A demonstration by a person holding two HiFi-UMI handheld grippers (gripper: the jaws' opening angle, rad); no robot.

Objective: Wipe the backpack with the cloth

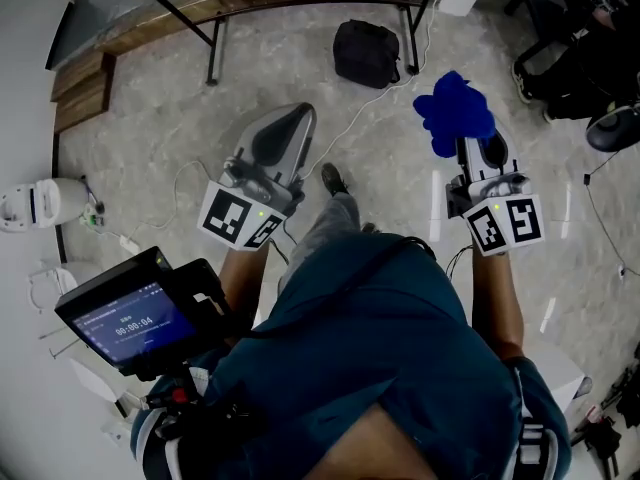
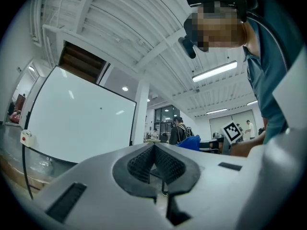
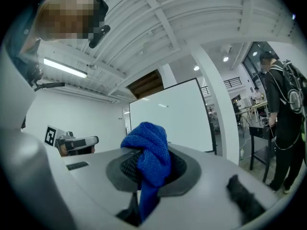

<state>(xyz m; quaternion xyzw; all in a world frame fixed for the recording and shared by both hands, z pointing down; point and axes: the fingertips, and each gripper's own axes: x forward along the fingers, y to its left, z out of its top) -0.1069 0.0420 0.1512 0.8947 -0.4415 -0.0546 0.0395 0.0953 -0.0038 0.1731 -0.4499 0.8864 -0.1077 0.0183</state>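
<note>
A black backpack [image 1: 366,53] lies on the stone floor beside a table leg, well ahead of both grippers. My right gripper [image 1: 468,140] is shut on a bunched blue cloth [image 1: 454,112]; in the right gripper view the cloth [image 3: 148,159] bulges out between the pads and hangs down over them. My left gripper [image 1: 298,120] is held at the same height to the left, its jaws together with nothing between them. In the left gripper view the ribbed pads [image 2: 144,162] meet, and the blue cloth [image 2: 190,143] shows far off. Both grippers point upward, away from the backpack.
A table with black legs [image 1: 212,43] and a wooden board [image 1: 85,88] stand at the back. A screen [image 1: 125,323] is mounted at my lower left, with a white appliance [image 1: 35,203] and cables [image 1: 180,183] nearby. Dark chairs [image 1: 575,68] crowd the upper right. A person [image 3: 283,109] wearing a backpack stands near a desk.
</note>
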